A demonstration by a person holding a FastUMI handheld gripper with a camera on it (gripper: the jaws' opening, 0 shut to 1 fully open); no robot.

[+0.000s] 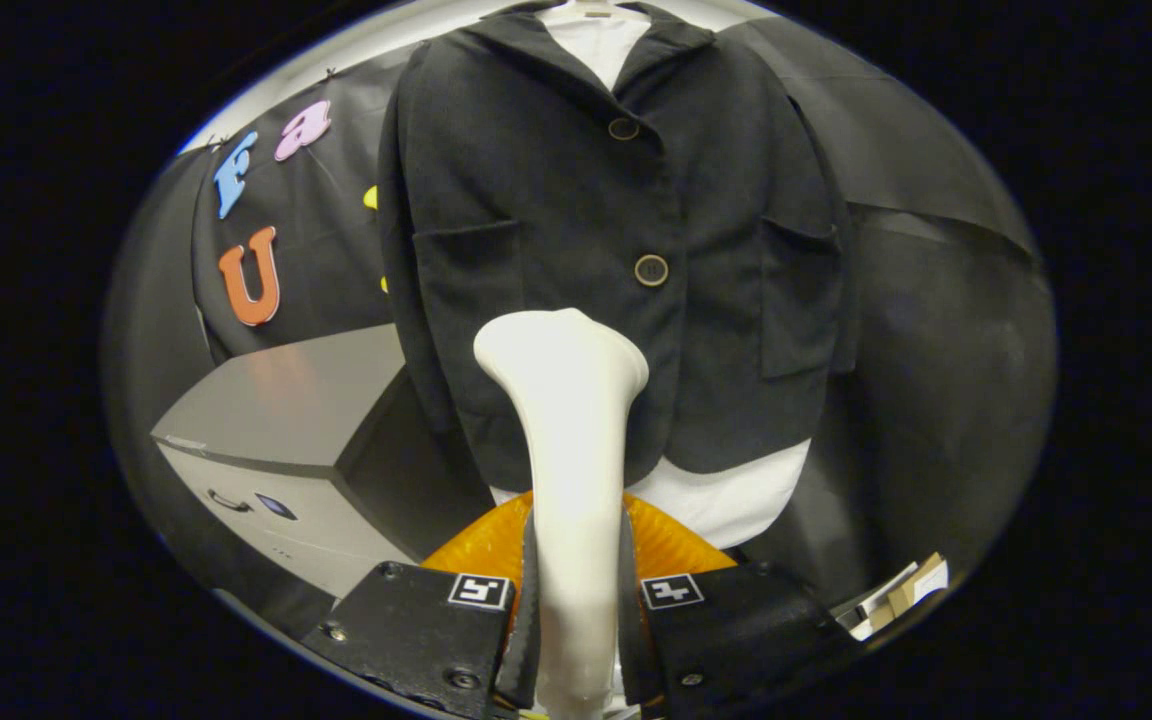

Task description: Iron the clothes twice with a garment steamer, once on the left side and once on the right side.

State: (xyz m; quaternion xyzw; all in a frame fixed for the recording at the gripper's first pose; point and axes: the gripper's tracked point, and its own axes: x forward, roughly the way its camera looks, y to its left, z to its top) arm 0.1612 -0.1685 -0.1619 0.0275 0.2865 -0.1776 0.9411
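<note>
A black buttoned jacket (626, 250) hangs on a hanger over a white shirt (726, 500), straight ahead of me. My gripper (576, 570) is shut on the handle of a white garment steamer (566, 420). The steamer stands upright between the fingers, and its flared head is in front of the jacket's lower front, a little left of the lower button (651, 270). Whether the head touches the cloth I cannot tell. The jacket has two chest pockets and two buttons showing.
A grey cabinet (286, 440) with a handle stands low to the left of the jacket. An orange ribbed thing (496, 545) lies just beyond my fingers, under the shirt hem. Some cardboard and paper (901, 595) lie at the lower right.
</note>
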